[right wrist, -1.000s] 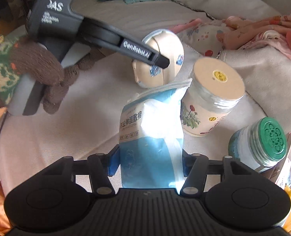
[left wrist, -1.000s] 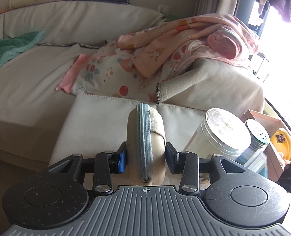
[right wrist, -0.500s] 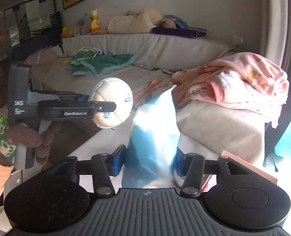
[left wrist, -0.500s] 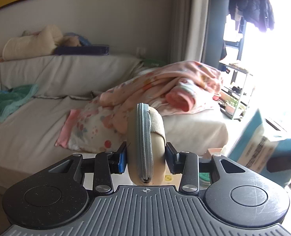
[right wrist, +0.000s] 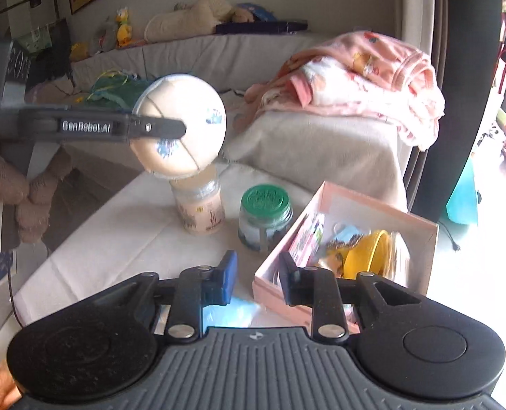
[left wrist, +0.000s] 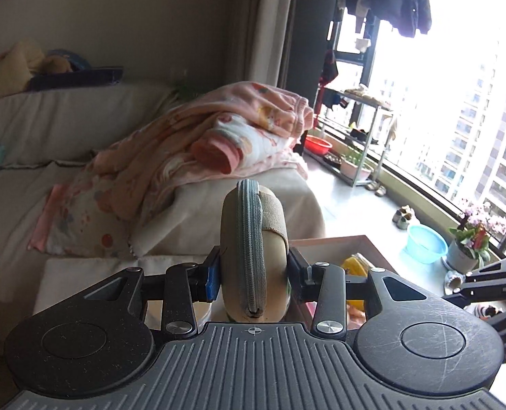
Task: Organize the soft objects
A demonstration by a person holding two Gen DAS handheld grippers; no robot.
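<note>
Round beige zip pouch with grey zipper clamped edge-on in left claw, held in the air above the cream-lidded jar on the white cloth-covered surface. Right claw: jaws just reopened, apart, pads pressing nothing; a blurred pale-blue packet shows below them. Green-lidded glass jar just right of the cream-lidded jar, pink cardboard box beyond it.

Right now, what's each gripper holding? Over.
Left gripper shut on pouch. Right gripper jaws just opening, blue pack low between them, pads off it. Box just ahead, jar beside it.
</note>
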